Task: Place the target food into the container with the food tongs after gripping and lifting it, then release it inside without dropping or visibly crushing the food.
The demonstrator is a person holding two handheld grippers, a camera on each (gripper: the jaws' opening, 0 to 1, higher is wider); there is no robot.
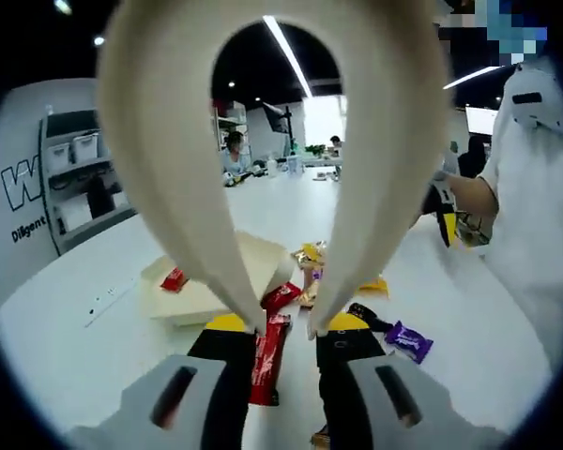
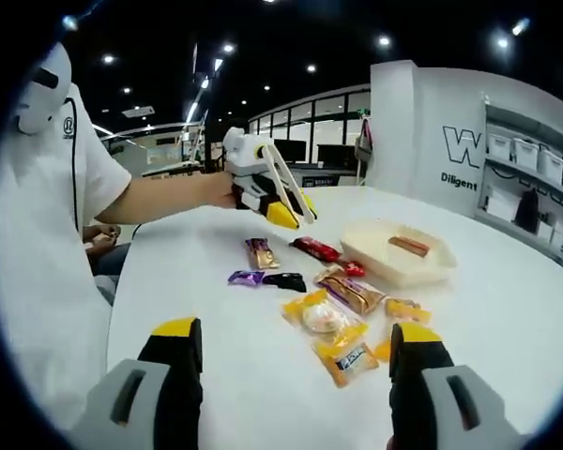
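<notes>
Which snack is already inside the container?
The reddish-brown bar lying in the beige container. Every other wrapped snack, like the purple packet and the yellow packets, sits loose on the white table.

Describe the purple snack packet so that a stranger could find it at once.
Start at the cream container on the white table and look across the scattered snacks toward the person's side. The purple packet lies flat beside a black packet. It is the sole purple wrapper among red, gold and yellow ones.

Snacks beside container (on table)
</notes>
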